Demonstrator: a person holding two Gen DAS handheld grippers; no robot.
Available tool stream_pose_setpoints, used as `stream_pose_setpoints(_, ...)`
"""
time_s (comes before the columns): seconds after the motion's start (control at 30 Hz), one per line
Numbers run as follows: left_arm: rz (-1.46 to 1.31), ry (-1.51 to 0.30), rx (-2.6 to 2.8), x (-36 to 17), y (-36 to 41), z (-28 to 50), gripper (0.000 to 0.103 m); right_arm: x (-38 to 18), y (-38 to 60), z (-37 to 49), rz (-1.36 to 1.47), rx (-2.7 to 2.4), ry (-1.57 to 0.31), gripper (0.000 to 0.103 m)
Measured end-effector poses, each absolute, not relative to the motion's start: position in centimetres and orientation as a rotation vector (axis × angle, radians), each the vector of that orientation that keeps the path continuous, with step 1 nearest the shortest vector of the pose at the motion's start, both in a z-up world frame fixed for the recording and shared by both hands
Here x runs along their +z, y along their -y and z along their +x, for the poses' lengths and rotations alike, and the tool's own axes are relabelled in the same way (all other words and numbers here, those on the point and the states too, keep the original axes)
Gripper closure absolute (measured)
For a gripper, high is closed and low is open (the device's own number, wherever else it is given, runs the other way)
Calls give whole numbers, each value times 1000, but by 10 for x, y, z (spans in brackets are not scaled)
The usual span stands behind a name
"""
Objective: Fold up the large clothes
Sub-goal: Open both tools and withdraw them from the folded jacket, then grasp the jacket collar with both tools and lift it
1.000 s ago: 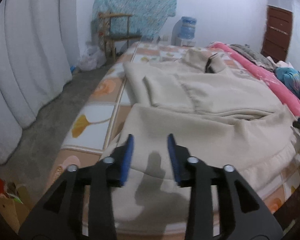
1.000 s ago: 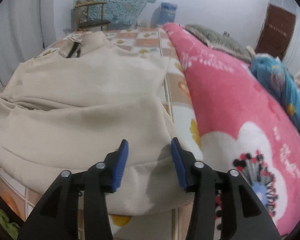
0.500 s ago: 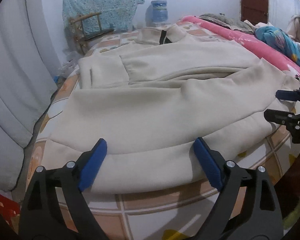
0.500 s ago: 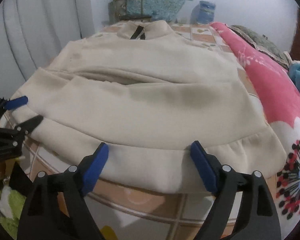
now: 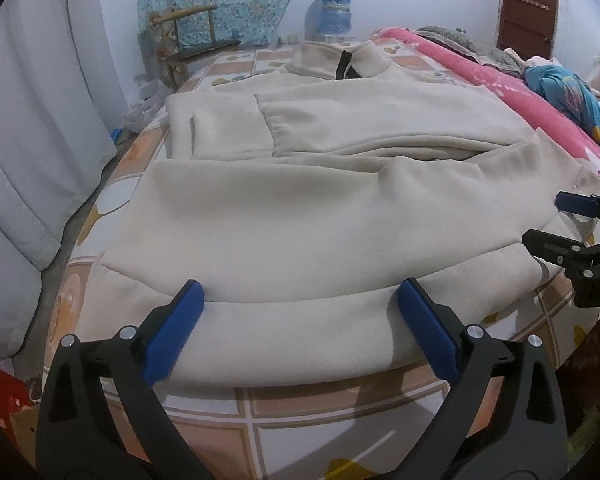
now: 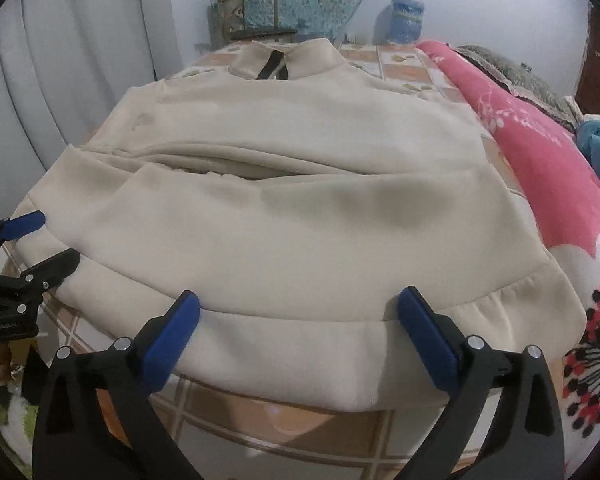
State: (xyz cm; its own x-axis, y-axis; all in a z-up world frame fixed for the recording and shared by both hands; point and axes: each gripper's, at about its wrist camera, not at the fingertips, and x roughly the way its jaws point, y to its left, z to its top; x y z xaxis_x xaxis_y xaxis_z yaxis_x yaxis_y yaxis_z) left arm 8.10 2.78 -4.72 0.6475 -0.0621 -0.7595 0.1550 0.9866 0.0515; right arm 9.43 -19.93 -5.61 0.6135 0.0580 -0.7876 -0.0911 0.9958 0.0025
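Observation:
A large cream sweatshirt (image 5: 320,208) lies flat on the bed, collar (image 5: 342,62) at the far end, sleeves folded across its body, and its lower part doubled up over them. My left gripper (image 5: 300,288) hovers at the near hem on the left side, jaws opening wide, the blue pads clear of the cloth. My right gripper (image 6: 299,296) stands the same way at the hem of the sweatshirt (image 6: 300,220) on the right side, jaws opening, nothing pinched. Each gripper shows in the other's view: right gripper (image 5: 548,218), left gripper (image 6: 55,237).
The bed sheet (image 5: 300,412) has an orange and white tile print. A pink floral quilt (image 6: 540,152) runs along the bed's right side. A white curtain (image 5: 32,120) hangs on the left, past a strip of floor. A wooden chair (image 5: 196,36) and a water bottle (image 5: 334,12) stand beyond the bed.
Both pairs of jaws spread from narrow to wide. Both views swung in from the garment's sides to face it squarely across the near hem, which lies on the bed.

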Motion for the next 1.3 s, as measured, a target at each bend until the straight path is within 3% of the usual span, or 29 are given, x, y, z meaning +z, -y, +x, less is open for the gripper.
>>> stream_pose_setpoints(0.2,88,-936,-118,-32,-35,92,8,-55,204,97,0,103,-928,6)
stream_pose_setpoints(0.47,115,-890,-81,24,-53,113,8,-48,206,104,4,117,-985,7)
stream_pose_setpoints(0.73,40,-836,-125,73,-64,182,8,26,230,127,65,211,-871,7)
stream_pose_setpoints(0.9,-5,-808,-173,82,-59,241,8,64,248,185,156,312,-859,7)
stream_pose_setpoints(1.17,-47,-819,-276,63,-27,352,8,47,256,318,228,296,-991,7)
stream_pose_setpoints(1.3,-93,-854,-273,42,-14,410,19,32,255,390,233,250,-1009,11)
